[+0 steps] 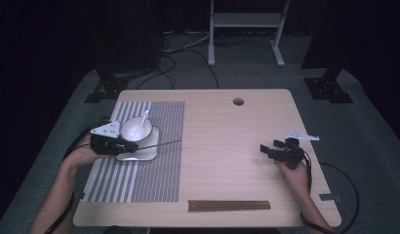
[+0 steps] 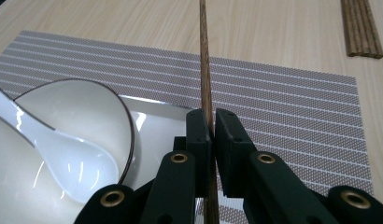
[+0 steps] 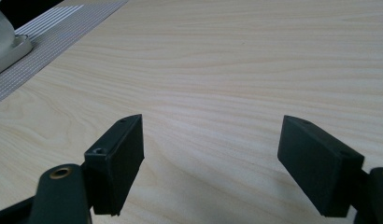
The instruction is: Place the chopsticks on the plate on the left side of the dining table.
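Left gripper [image 2: 211, 128]: jaws clenched on a single brown chopstick [image 2: 204, 60], pinched near its lower end. The stick runs straight out beyond the jaws and, in the high view, reaches rightward over the striped placemat [image 1: 159, 170]. The gripper sits at the near right edge of the white square plate [image 2: 159, 135].

White bowl [image 1: 135, 128]: stands on the plate, just left of the jaws, dark-rimmed. A white ceramic spoon [image 2: 49, 144] lies in it, handle leaning over the far rim.

Placemat: grey with pale stripes, under the plate, on the left part of the wooden table [image 1: 237, 146].

Remaining chopsticks [image 1: 229, 205]: a brown bundle lying flat near the table's front edge, well apart from the plate.

Right gripper [image 3: 210, 161]: jaws spread wide, nothing between them, held low over bare tabletop at the right side, well apart from the setting.

Step in hand, as judged: laying the held chopstick beside the plate on the placemat. To do it well, the stick should be lowered level, so that the tip and the held end meet the mat together. It should lie parallel to the plate's edge and clear of the rim, so it does not ride up on it. The jaws should part only once the stick rests, since a round stick may roll.
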`<state>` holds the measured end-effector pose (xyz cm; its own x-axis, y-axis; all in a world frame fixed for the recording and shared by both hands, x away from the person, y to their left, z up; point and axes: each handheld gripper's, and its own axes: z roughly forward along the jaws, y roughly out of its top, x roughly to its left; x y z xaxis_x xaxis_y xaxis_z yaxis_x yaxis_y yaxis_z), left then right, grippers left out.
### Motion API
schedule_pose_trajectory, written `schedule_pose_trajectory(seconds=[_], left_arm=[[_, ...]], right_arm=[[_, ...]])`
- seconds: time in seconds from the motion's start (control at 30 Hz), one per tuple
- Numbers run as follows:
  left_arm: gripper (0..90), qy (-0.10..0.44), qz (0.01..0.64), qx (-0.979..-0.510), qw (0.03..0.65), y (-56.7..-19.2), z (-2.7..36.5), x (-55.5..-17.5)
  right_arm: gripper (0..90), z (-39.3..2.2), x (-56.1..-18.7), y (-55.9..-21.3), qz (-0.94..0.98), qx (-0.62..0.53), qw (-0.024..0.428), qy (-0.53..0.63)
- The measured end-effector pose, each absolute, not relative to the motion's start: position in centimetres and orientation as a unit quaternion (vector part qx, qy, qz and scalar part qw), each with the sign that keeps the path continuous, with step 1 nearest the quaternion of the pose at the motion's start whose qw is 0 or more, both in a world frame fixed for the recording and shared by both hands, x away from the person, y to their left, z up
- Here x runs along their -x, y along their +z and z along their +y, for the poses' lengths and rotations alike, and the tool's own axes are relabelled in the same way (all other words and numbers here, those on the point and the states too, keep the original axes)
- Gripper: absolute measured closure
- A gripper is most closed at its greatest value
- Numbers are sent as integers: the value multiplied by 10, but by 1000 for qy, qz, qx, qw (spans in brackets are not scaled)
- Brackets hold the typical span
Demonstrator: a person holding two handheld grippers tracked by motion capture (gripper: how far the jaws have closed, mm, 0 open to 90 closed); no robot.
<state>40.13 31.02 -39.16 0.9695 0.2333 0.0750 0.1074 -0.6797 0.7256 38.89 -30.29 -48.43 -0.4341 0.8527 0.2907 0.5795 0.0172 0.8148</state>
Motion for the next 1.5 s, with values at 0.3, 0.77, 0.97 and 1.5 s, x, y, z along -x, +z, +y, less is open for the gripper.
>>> schedule_pose_trajectory(seconds=[0.3, 0.77, 0.97, 1.5], left_arm=[[842, 84, 100, -914, 385, -394, 318, -402], [843, 90, 108, -914, 381, -397, 326, -405], [842, 93, 116, -914, 378, -399, 330, -406], [842, 92, 120, -916, 372, -407, 336, -413]], right_arm=[[214, -303, -389, -484, 699, -514, 144, 477], [214, -303, -389, -484, 698, -514, 145, 477], [214, -303, -389, -484, 697, -515, 146, 477], [214, -301, -389, -484, 700, -516, 145, 472]])
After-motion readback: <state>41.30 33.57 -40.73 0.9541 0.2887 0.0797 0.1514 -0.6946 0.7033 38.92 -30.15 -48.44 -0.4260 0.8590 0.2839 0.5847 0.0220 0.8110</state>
